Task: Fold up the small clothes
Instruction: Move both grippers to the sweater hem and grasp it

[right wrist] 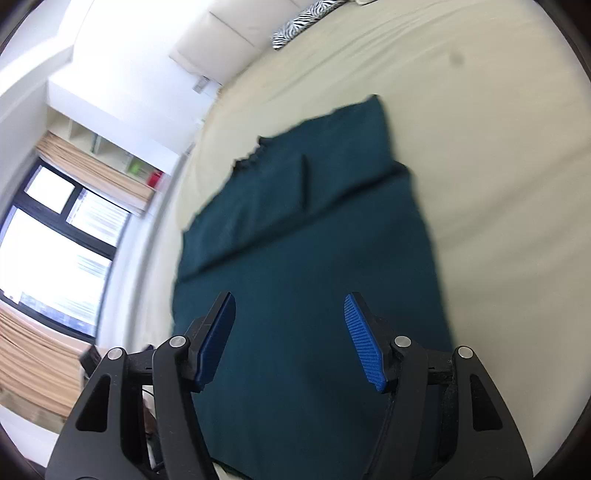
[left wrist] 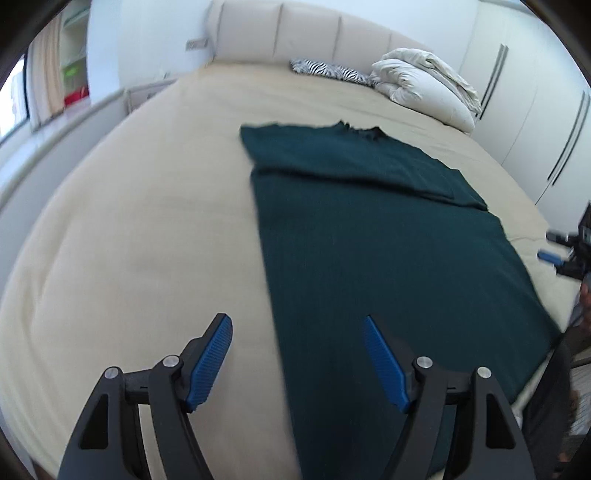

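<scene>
A dark green garment (left wrist: 369, 229) lies flat on the beige bed (left wrist: 147, 221), with its sleeves folded in across the upper part. My left gripper (left wrist: 297, 328) is open and empty, held above the garment's near left edge. My right gripper (right wrist: 290, 306) is open and empty, above the near part of the garment (right wrist: 306, 258). The right gripper also shows at the right edge of the left wrist view (left wrist: 554, 245), beside the garment's right side.
A zebra-print cushion (left wrist: 330, 70) and a bundled white duvet (left wrist: 424, 85) lie at the head of the bed by the padded headboard (left wrist: 295, 33). White wardrobe doors (left wrist: 535, 110) stand to the right. A window (right wrist: 55, 240) is on the left.
</scene>
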Demonstrator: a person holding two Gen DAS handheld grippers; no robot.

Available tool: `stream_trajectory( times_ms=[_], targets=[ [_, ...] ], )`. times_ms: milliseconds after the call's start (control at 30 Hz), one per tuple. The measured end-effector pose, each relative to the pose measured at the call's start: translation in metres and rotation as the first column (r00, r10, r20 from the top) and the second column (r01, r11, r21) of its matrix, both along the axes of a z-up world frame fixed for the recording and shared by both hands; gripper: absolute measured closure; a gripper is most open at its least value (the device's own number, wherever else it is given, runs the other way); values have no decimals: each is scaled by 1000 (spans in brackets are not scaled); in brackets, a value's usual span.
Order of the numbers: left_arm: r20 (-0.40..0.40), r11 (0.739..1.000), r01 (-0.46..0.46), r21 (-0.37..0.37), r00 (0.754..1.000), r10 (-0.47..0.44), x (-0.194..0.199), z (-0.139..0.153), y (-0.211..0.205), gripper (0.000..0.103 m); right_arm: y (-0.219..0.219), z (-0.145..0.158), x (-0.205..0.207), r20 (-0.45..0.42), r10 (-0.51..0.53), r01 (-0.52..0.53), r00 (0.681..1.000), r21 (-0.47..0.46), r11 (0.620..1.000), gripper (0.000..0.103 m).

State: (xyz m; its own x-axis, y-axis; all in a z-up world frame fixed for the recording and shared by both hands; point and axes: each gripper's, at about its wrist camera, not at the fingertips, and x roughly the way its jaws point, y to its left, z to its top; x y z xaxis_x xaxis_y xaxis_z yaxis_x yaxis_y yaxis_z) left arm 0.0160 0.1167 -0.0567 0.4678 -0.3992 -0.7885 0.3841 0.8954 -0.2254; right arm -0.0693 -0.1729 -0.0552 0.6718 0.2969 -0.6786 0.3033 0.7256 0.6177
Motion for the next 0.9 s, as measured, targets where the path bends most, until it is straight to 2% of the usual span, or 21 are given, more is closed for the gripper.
stream_trajectory(
  times_ms=[67,167,267,433,567,900],
  targets=[
    [-79,998,-36,-49,996,32,-16,-8,16,27,-1,-6,-29,-51,-15,15,999,-2,1000,42],
    [-202,987,-86,-133,978,58,-33,-22,32,27,-7,-25,-71,-160,-73,71,984,-18,997,42],
    [-224,983,-92,-158,973,55,-48,-27,37,27,-11,-50,-98,-210,-84,100,974,69,993,43],
    [-301,981,-81,-178,953,24,-53,-27,40,27,-17,-55,-116,-179,-91,117,980,137,984,44],
    [-345,977,-82,-195,938,9,-54,-29,44,27,-16,-55,-127,-181,-76,103,980,142,985,44],
    [-388,986,-50,-158,921,-15,-57,-33,32,30,-17,-56,-130,-186,-97,136,978,206,969,49]
  ],
)
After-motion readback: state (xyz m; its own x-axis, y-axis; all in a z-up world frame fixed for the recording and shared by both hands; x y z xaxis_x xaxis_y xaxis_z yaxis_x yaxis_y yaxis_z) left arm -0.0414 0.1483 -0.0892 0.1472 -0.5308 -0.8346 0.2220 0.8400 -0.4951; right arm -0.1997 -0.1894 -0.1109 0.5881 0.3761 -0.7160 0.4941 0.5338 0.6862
